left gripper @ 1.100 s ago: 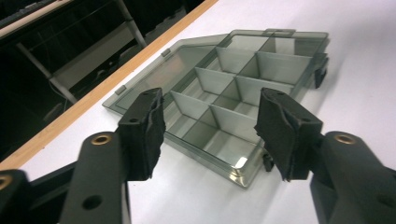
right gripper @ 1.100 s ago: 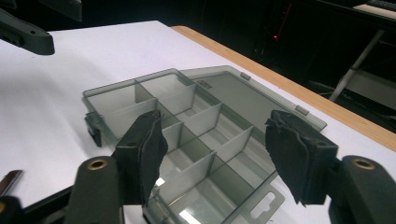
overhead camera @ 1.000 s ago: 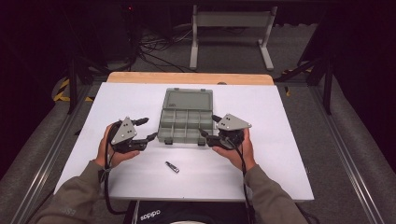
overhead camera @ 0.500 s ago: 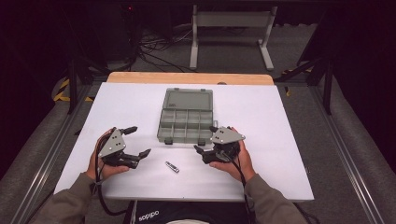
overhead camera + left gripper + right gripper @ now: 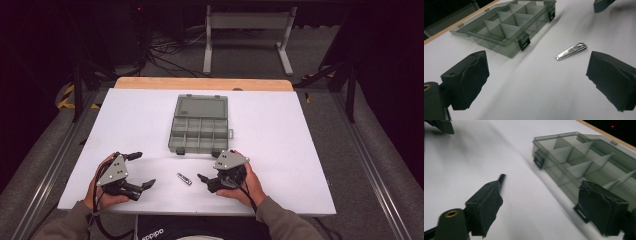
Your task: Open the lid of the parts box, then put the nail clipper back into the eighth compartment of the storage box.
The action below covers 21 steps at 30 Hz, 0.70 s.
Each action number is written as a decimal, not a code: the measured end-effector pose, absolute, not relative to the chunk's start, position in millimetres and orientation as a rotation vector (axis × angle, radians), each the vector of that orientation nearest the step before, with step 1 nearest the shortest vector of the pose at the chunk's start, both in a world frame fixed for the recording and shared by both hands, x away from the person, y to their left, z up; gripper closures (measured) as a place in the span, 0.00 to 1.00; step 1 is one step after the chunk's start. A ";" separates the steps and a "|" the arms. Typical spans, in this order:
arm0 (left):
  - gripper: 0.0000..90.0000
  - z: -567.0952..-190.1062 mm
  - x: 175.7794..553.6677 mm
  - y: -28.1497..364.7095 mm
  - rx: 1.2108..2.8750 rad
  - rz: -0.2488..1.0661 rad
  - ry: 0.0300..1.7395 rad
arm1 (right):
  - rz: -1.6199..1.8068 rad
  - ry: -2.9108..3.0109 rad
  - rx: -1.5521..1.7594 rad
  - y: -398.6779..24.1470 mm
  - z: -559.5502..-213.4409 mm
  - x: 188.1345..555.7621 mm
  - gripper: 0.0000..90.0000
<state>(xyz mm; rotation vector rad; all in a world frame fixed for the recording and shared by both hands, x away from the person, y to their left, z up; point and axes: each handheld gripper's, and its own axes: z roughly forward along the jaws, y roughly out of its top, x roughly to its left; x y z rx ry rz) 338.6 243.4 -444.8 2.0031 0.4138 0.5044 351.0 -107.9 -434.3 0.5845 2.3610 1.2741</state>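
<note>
Table [image 5: 310, 150] is lying white and wide, and the open grey box [image 5: 200, 131] is sitting in its middle, with empty little rooms inside. Both grippers are hanging low near the front edge. The left gripper [image 5: 138, 170] is holding its jaws wide apart, having just been opening, with nothing between them. The right gripper [image 5: 202, 179] is also standing apart and gripping nothing, after just closing a little. Between the two tools the small shiny nail clipper [image 5: 183, 179] is lying flat on the table, in front of the box. Its long side is pointing slantwise, toward the box at one end. The right gripper is looking nearer to it, so that hand is probably the one to pick it up.
</note>
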 end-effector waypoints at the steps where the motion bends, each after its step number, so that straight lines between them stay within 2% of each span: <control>1: 0.06 -444.8 337.1 244.0 2.008 0.507 0.406 | 1.273 2.380 0.577 -105.0 -435.1 350.1 0.22; 21: 0.06 -451.6 338.4 244.3 2.032 0.519 0.422 | 1.163 2.604 0.464 -59.8 -464.5 350.4 0.31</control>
